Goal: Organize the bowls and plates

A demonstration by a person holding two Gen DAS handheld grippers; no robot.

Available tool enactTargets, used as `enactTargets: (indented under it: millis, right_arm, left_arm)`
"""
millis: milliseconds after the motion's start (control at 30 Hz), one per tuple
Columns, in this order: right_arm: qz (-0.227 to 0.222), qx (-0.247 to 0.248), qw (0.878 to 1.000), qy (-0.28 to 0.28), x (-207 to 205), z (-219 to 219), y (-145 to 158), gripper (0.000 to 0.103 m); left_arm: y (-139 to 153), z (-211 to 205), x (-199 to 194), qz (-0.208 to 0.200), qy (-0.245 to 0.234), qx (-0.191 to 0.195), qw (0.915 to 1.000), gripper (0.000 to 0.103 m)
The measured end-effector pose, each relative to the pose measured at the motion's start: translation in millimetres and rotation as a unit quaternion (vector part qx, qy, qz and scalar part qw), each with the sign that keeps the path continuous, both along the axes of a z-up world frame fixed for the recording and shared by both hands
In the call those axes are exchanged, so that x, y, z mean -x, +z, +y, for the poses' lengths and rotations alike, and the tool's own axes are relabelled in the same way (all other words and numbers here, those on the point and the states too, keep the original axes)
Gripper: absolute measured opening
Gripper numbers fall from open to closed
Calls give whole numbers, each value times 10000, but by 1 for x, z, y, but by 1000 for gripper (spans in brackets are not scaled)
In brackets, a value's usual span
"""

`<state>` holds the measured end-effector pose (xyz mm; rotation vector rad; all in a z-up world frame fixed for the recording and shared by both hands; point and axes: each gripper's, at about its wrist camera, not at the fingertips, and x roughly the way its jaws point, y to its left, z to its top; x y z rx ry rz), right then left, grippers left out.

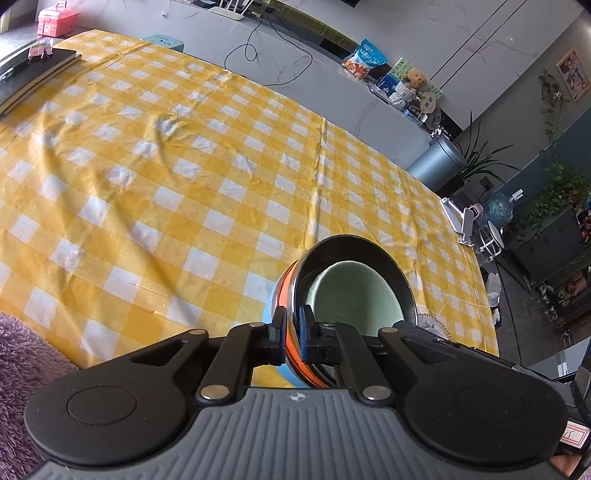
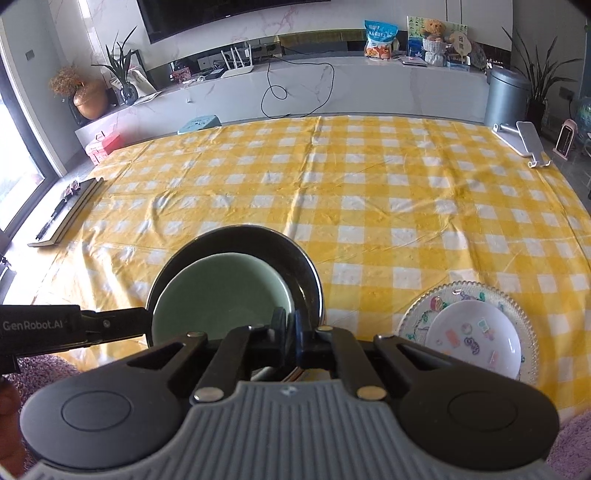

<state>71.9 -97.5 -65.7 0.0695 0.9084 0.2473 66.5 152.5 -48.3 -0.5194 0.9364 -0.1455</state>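
Both grippers, left gripper (image 1: 293, 325) and right gripper (image 2: 291, 326), pinch the dark bowl's (image 2: 295, 251) rim; a flowery plate (image 2: 417, 314) sits beside that bowl

Yellow-and-white checked tablecloth (image 2: 369, 206) with creases, dark flat notebook (image 2: 68, 212) at its left edge, white folding phone stand (image 2: 521, 142) at the far right corner, pink lidded box (image 1: 57, 18), grey cylindrical bin (image 2: 506, 96), brown teddy bear (image 2: 434, 29) on the marble ledge, black cable (image 2: 295, 88)
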Motion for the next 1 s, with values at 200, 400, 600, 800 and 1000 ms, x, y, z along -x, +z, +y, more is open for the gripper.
enactTargets:
  millis: [200, 400, 600, 800, 1000]
  right_arm:
    - [-285, -193, 9994, -7, 8, -8, 15, 26]
    - [-186, -508, 9978, -388, 3, -28, 11, 64]
    - [1025, -1539, 9787, -895, -16, -51, -30, 68]
    - [1272, -1730, 9720, -953, -25, -46, -45, 67]
    - [1448, -1889, 9669, -918, -32, -46, -54, 58]
  left_arm:
    - [8, 3, 3, -131, 88, 42, 9999, 53]
    - [-4, 2, -2, -17, 41, 308, 9995, 66]
    - [-31, 6, -10, 383, 345, 717, 9961, 65]
    - [-42, 2, -17, 539, 510, 652, 9951, 62]
    - [-46, 0, -23, 594, 585, 642, 9944, 46]
